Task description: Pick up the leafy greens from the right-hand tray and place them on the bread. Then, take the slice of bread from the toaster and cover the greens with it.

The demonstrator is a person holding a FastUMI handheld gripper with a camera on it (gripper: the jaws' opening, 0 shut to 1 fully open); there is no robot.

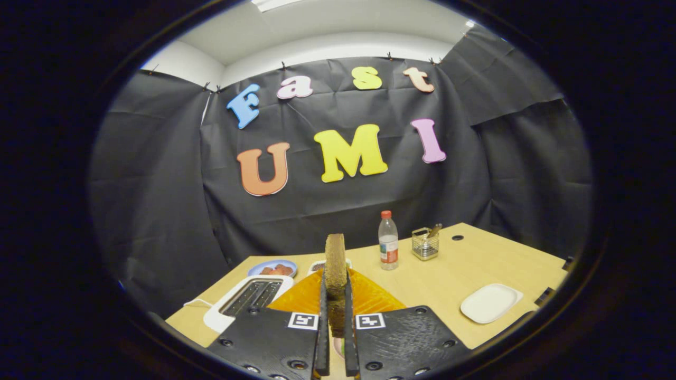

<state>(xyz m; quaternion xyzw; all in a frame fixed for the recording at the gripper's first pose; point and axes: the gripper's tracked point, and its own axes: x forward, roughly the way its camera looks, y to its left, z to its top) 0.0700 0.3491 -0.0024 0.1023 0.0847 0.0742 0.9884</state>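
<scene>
Bread slice (335, 264) upright, pinched edge-on by tongs (335, 332); tongs level above toaster (248, 300) and table (438, 274)

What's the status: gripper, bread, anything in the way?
Gripper shut on bread slice, held upright on edge. Toaster slots empty, beside the fingers. Orange mat just ahead; nothing blocking it.

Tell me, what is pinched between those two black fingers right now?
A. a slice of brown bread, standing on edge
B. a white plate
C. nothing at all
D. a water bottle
A: the gripper is closed on the slice of bread, which stands upright between both fingers above the orange mat.
</scene>
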